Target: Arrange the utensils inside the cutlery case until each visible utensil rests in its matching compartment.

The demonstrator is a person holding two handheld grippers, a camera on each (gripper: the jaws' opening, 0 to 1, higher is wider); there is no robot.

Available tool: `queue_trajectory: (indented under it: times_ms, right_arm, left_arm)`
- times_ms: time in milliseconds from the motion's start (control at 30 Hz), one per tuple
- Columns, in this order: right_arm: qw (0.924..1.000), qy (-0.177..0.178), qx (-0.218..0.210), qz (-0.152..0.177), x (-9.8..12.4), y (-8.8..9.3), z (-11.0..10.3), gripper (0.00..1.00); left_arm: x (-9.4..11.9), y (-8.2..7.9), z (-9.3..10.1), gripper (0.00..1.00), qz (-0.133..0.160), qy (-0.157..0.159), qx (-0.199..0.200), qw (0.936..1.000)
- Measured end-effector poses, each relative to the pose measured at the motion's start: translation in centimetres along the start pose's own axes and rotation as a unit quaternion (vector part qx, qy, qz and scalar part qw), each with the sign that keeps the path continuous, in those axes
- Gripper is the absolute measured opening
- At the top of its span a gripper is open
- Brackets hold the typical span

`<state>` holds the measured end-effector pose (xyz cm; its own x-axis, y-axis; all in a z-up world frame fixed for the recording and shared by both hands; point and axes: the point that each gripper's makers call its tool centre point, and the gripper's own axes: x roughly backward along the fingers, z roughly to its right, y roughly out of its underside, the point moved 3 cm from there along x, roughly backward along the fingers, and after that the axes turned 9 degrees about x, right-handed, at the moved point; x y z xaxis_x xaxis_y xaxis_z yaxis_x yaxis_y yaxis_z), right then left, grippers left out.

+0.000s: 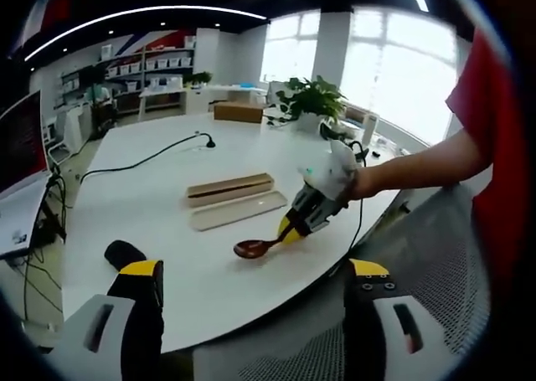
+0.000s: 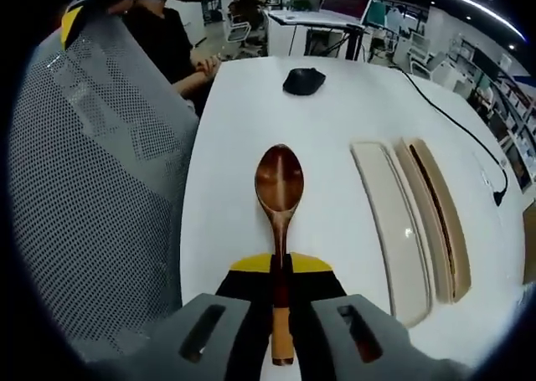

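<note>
A white table (image 1: 167, 205) carries a wooden cutlery case (image 1: 229, 188) and, just beside it, its pale lid (image 1: 238, 210), both long and lying parallel. In the right gripper view, the right gripper (image 2: 281, 285) is clamped on the handle of a brown wooden spoon (image 2: 279, 188). The spoon's long axis runs straight out along the jaws, bowl end pointing away from the gripper, over bare tabletop near the lid (image 2: 389, 222), not touching it. The case (image 2: 435, 218) lies beyond the lid. In the left gripper view, the left gripper (image 1: 251, 272) hangs with its jaws wide apart, holding nothing, at the table's near edge. A black mouse (image 2: 304, 80) sits farther off. A mesh chair (image 2: 92, 188) stands beside the table.
</note>
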<state>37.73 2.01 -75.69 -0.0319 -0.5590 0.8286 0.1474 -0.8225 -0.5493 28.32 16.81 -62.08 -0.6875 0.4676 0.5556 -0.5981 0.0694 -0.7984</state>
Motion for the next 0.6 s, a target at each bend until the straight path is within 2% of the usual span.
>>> queue_trajectory:
  times_ms: [167,267,300,333,367,500,600]
  right_arm:
    - [0.9998,0.005,0.012,0.012,1.2,-1.5,0.7,0.01]
    - [0.9998,0.006,0.011,0.018,1.4,-1.7,1.0,0.01]
    - [0.9997,0.006,0.011,0.019,1.5,-1.7,1.0,0.01]
    - [0.9998,0.005,0.009,0.018,1.4,-1.5,1.1,0.01]
    - [0.9998,0.004,0.008,0.017,1.4,-1.4,1.1,0.01]
    - [0.9999,0.003,0.005,0.01,1.9,-0.9,1.2,0.01]
    - [0.9999,0.003,-0.002,0.012,2.4,-0.8,1.4,0.01]
  left_arm:
    - [-0.1,0.3,0.2,0.9,-0.011,0.007,-0.006,0.9999]
    - [0.0,0.1,0.2,0.9,-0.003,0.007,-0.004,1.0]
    - [0.1,-0.7,0.7,0.9,0.03,0.026,0.005,0.9992]
    - [0.3,-1.3,1.0,0.9,0.048,0.037,0.014,0.998]
    - [0.4,-1.4,1.0,0.91,0.054,0.038,0.018,0.9976]
    - [0.2,-0.7,1.0,0.92,0.028,0.035,0.005,0.999]
    - [0.2,-0.8,1.0,0.92,0.032,0.037,0.007,0.9988]
